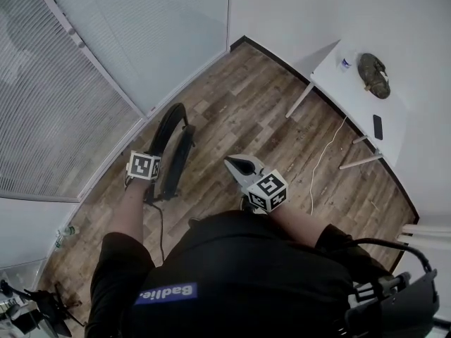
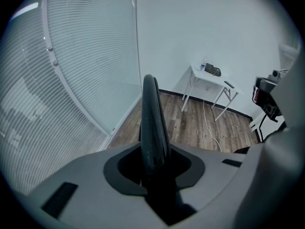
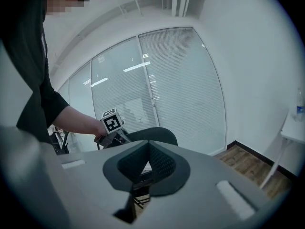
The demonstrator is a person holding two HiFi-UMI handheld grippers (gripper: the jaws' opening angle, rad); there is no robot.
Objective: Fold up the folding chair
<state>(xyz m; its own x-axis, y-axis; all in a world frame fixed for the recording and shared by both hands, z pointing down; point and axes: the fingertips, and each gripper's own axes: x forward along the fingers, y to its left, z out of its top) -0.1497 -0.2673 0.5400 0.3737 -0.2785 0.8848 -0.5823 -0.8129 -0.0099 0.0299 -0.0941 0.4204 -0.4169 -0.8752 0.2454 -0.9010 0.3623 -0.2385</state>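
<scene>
The black folding chair [image 1: 173,148] stands folded flat and upright on the wood floor beside the glass wall. My left gripper [image 1: 150,186] points steeply down at its near upper edge and is shut on it. In the left gripper view the chair's rounded black edge [image 2: 152,123] runs up from between the jaws of that gripper [image 2: 153,171]. My right gripper [image 1: 237,163] hovers to the chair's right, apart from it, shut with nothing in it. The right gripper view shows its own closed jaws [image 3: 148,151], the chair's back [image 3: 159,135] and the left gripper's marker cube [image 3: 111,122] beyond.
A white table [image 1: 337,81] stands by the far wall with a bottle [image 1: 346,63], a dark bundle [image 1: 374,75] and a phone [image 1: 378,127] on it. A white cable [image 1: 320,162] trails over the floor. Blinds cover the glass wall [image 1: 84,69]. A black stand [image 1: 42,308] sits at lower left.
</scene>
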